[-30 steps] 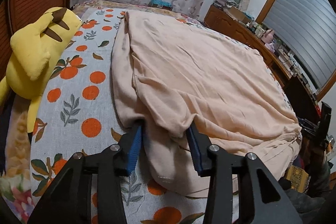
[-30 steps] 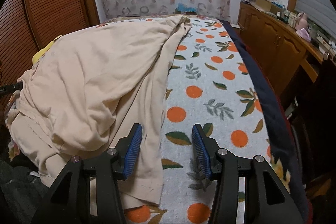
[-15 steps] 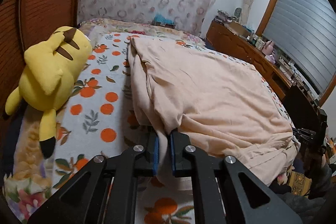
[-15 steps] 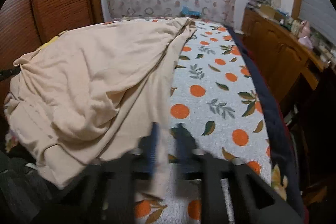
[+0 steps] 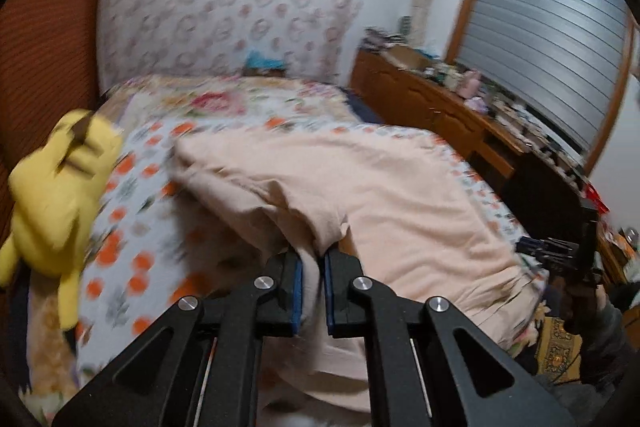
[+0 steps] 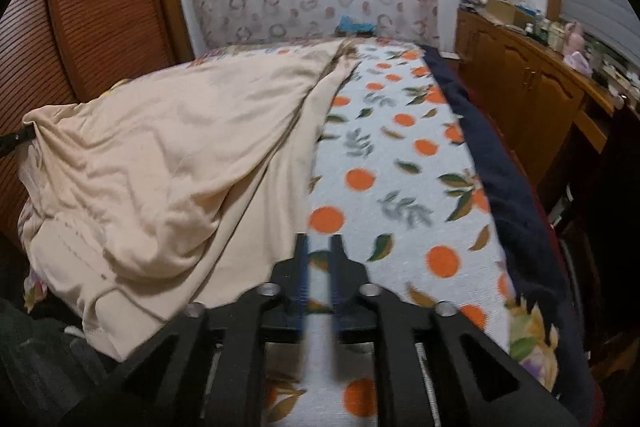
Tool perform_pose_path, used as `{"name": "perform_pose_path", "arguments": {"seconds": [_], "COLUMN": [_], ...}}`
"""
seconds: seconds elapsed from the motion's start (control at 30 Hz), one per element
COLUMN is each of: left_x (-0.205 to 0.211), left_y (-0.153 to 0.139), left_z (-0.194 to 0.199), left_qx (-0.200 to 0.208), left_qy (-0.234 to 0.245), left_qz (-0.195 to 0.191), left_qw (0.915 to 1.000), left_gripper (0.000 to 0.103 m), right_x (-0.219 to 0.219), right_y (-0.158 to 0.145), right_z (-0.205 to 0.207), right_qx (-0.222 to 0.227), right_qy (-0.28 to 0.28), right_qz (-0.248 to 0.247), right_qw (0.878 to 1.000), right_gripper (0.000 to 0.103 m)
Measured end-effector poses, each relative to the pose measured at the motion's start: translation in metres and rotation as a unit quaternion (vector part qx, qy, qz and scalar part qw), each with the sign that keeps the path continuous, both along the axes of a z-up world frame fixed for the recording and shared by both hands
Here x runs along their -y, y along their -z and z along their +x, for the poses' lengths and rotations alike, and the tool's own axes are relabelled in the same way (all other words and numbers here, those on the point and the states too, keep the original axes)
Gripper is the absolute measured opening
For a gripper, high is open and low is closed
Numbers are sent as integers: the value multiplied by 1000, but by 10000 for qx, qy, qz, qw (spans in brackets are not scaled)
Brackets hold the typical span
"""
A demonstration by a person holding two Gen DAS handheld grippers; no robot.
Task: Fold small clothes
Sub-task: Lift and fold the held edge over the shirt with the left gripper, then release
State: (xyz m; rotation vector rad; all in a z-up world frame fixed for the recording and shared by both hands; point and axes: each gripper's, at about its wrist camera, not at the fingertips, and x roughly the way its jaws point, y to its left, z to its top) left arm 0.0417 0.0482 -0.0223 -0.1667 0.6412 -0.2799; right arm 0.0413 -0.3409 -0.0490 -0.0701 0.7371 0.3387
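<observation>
Garment (image 5: 400, 203) now higher (left gripper (image 5: 313, 281))

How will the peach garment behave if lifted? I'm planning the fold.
Probably floppy: the garment sags in soft folds from where the left gripper pinches it. It likely weighs little, since one pinch raises an edge. It may drag across the bedspread.

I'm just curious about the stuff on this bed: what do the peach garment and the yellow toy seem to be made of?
Garment: looks like soft, matte, thin fabric, perhaps cotton jersey; it wrinkles and drapes where the left gripper pinches it. Toy: seems plush, stuffed cloth with a rounded, fuzzy, dull surface, though blur hides the texture.
</observation>
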Motion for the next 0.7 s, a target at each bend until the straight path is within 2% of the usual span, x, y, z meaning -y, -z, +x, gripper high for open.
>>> {"name": "perform_pose_path", "arguments": {"seconds": [0.07, 0.17, 0.4, 0.57, 0.63, 0.67, 0.7], "left_x": [21, 59, 153, 190, 200, 201, 199], "left_y": [-12, -25, -48, -57, -52, -49, -46], "left_z": [11, 26, 45, 48, 49, 48, 45], "left_qx": [82, 155, 144, 88, -65, -116, -118], "left_qy": [259, 758, 1845, 2212, 2286, 2341, 2371], "left_qz": [20, -15, 152, 221, 313, 339, 375], "left_qw": [9996, 9970, 9826, 9749, 9730, 9716, 9707], "left_gripper": [9, 9, 9, 9, 14, 22, 35], "right_x": [4, 5, 12, 18, 21, 22, 22], "right_y": [-3, -6, -9, -10, -9, -8, -7], "right_z": [3, 4, 0, -4, -5, -4, -3], "right_qx": [29, 53, 165, 224, 225, 213, 202], "right_qy": [100, 154, 156, 153, 166, 173, 180], "right_qz": [2, -46, -8, 25, 46, 53, 50], "right_qw": [9999, 9999, 9997, 9996, 9996, 9996, 9996], "right_gripper": [43, 50, 51, 51, 51, 51, 51]}}
